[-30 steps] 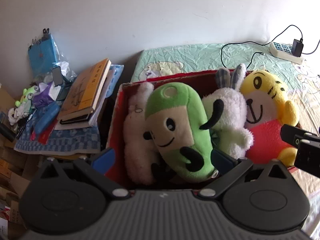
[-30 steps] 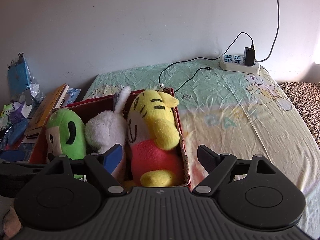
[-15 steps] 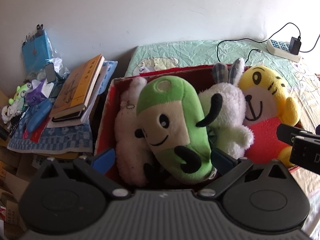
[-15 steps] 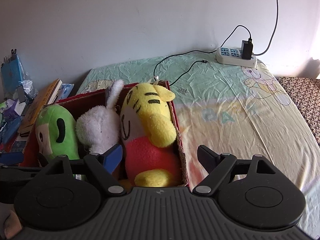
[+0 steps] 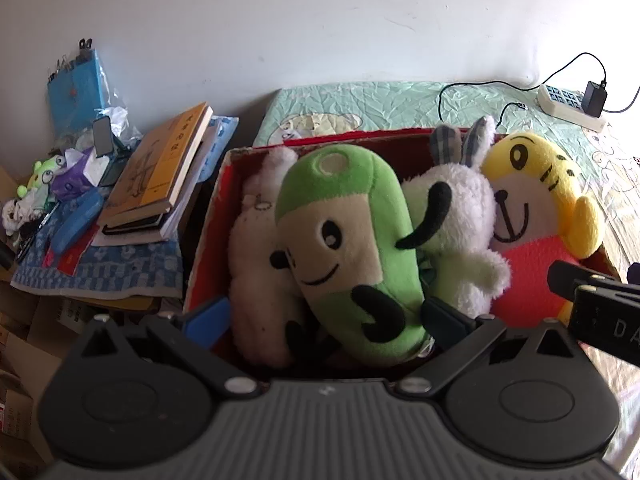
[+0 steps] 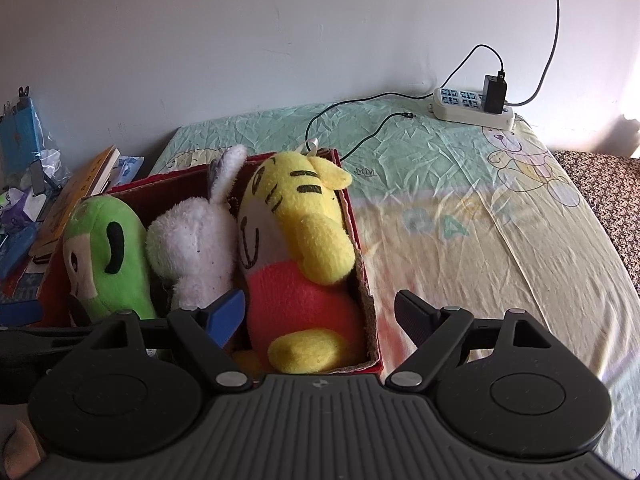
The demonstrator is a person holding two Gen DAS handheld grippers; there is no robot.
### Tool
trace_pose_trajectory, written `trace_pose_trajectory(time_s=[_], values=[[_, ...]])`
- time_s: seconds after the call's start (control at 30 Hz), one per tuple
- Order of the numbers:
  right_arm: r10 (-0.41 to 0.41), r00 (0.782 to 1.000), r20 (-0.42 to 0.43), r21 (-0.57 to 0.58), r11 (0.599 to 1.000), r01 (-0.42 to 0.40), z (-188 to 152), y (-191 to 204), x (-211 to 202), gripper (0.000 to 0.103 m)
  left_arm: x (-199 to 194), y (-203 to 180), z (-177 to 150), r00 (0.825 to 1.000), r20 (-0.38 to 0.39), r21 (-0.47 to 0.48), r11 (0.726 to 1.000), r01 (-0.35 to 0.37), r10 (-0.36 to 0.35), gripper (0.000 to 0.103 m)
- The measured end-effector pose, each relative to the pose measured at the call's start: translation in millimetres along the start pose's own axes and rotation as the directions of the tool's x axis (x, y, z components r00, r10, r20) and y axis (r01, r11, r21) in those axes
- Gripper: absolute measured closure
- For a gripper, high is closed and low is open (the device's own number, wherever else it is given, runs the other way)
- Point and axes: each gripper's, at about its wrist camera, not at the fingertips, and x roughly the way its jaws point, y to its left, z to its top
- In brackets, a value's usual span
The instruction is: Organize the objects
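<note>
Red cardboard, frayed at its rim, forms the open box (image 6: 368, 288) that sits on the bed's pale green and yellow cartoon-print sheet (image 6: 480, 216); four plush toys are packed inside it, side by side; in the left wrist view, from nine o'clock to three o'clock, they are a cream-white fuzzy plush (image 5: 256, 264), a green bean-shaped plush with a beige smiling face (image 5: 352, 240), a white fluffy rabbit plush with plaid ears (image 5: 460, 216) and a yellow tiger plush in a red shirt (image 5: 536, 216); each presses against its neighbour. The left gripper (image 5: 326, 316) hangs at the box's near edge, fingers spread wide and gripping nothing, the green plush lying between them; whether they touch it I cannot tell. The right gripper (image 6: 320, 312) is likewise wide apart and empty; its blue-tipped finger (image 6: 228, 314) sits over the box between rabbit and tiger, the other finger outside the box wall over the sheet. A white power strip with a black charger (image 6: 474, 108) lies at one o'clock near the wall; a stack of books (image 5: 160, 176) rests at ten o'clock in the left view, beside the box.
</note>
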Motion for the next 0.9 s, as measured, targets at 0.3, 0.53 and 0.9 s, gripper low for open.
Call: trace_pose_trajectory(time_s=[0.3, 0.53, 0.9], values=[[0.001, 1.0, 0.002, 0.0, 1.0, -0.001, -2, 0, -3, 0.019, -5, 0, -3, 1.0, 0.007, 0.0, 1.0, -0.005, 0.005, 0.002], [0.001, 1.0, 0.013, -0.005, 1.0, -0.001, -4, 2, -11, 0.019, -12, 2, -7, 1.0, 0.017, -0.003, 1.0, -0.012, 0.012, 0.002], [0.013, 1.0, 0.019, 0.007, 1.0, -0.013, -12, 3, -19, 0.019, -24, 6, -17, 0.999, 0.025, -0.014, 1.0, -0.021, 0.021, 0.002]])
